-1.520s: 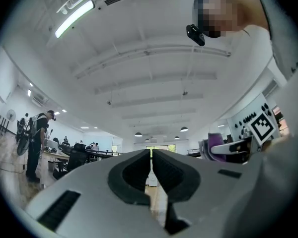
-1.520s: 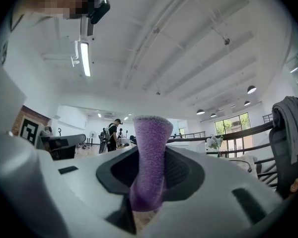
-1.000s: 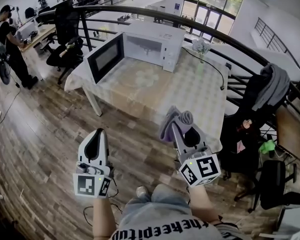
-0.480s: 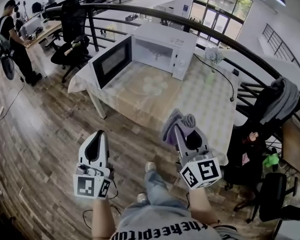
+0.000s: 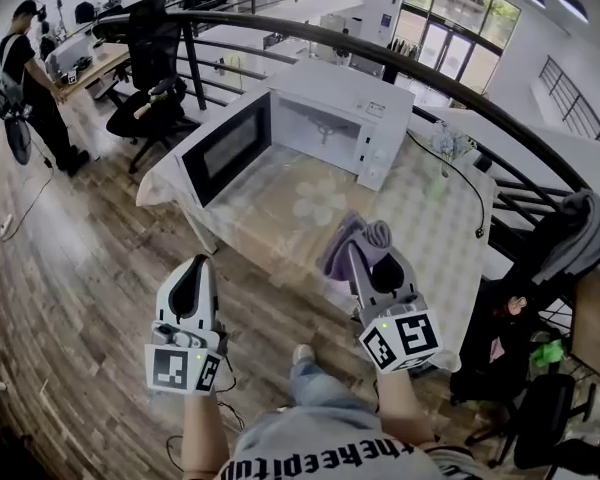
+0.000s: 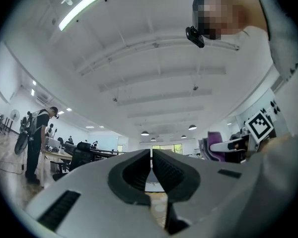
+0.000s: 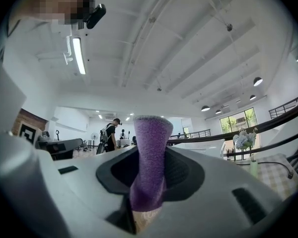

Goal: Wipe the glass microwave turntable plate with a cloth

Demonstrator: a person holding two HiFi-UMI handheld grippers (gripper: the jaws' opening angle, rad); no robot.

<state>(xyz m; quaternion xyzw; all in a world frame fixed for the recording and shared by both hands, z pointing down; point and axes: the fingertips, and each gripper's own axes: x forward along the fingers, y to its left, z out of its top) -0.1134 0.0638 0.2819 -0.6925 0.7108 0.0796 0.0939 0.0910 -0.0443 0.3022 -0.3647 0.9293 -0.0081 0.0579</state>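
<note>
The wooden floor [image 5: 70, 268] fills the lower left of the head view; a black curved railing [image 5: 460, 78] sweeps across behind the table [image 5: 420, 228], which wears a pale checked cover. On the table stands a white microwave [image 5: 352, 98], its dark-windowed door [image 5: 225, 148] swung wide open toward the left. A black office chair [image 5: 150, 68] stands beyond the table's left end. A person in dark clothes [image 5: 30, 78] stands at the far left by a desk; a grey garment [image 5: 580, 233] hangs over the railing at the right.

Both tools are held low and near the body, well short of the table. The left tongs [image 5: 193, 268] are over the floor; in the left gripper view they [image 6: 151, 170] are pressed together with only a thin slit between them, and nothing is in it. The right tongs [image 5: 365, 248] reach toward the table's near edge, clamped on the purple cloth [image 5: 342, 243]. In the right gripper view the cloth [image 7: 150, 148] stands up as a fuzzy folded strip, pinched between the dark pads of the right tongs [image 7: 150, 182].

On the table just in front of the open microwave lies a faint pale round shape with a flower-like centre [image 5: 318, 196], apparently the glass plate, though it is too dim to be certain. A small vase of pale flowers [image 5: 442, 153] stands to the right of the microwave, with a thin black cable [image 5: 470, 183] curving past it.
</note>
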